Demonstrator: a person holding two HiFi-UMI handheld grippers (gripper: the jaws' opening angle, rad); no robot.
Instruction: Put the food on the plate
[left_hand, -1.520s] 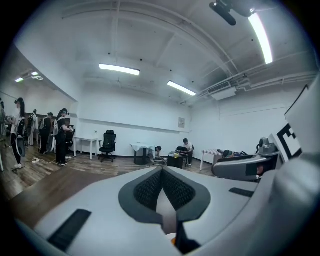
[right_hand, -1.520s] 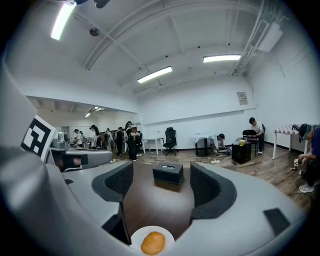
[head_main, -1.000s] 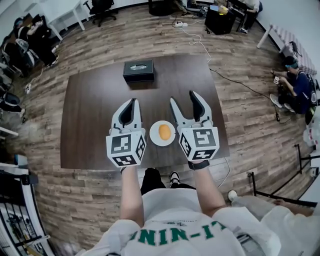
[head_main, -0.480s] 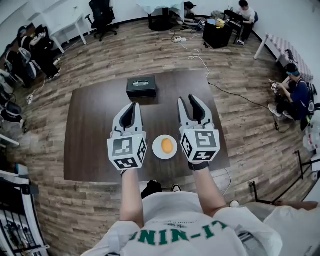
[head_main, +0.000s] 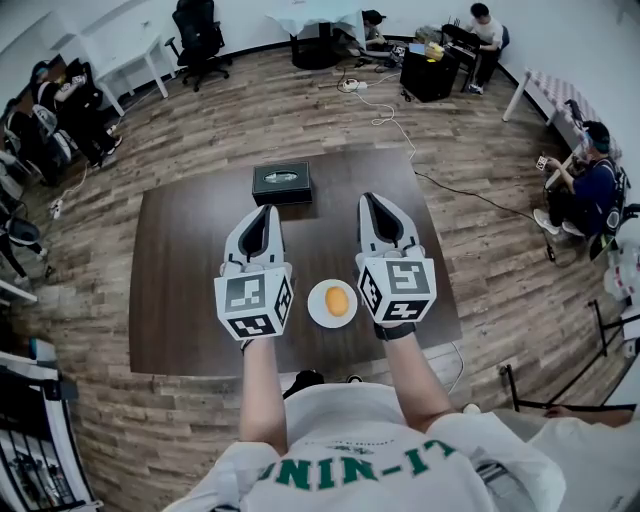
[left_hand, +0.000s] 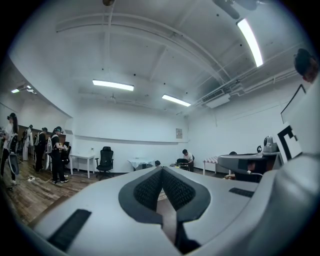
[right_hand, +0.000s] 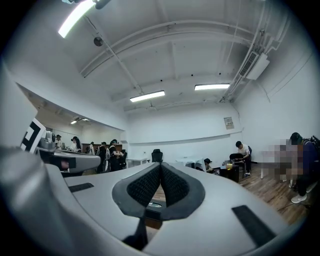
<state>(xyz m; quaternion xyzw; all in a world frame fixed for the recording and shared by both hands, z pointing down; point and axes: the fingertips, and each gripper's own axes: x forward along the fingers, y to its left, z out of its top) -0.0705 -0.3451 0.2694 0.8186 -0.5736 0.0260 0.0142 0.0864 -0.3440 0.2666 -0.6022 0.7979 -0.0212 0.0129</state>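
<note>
So as far as I can tell this one's basically done already. The food (head_main: 337, 300), some yellow-orange rounded lump (can't say exactly what it is), sits right in the middle of the white plate (head_main: 315, 308). The plate is on the dark table (head_main: 190, 260) near the front edge, between the two arms. I don't see any other food lying on the table, just a black box (head_main: 281, 183) at the far side, well apart from the plate.

Left tongs (head_main: 265, 211) are pinched fully together with nothing in them, and in the left gripper view the ribbed pads meet. Right tongs (head_main: 370, 199) same story, closed tight and empty. They look to be held up off the table, one on either side of the plate, pointing away from the person and not touching plate or food.

My read: nothing left to place, unless more food is meant to turn up from somewhere out of view
</note>
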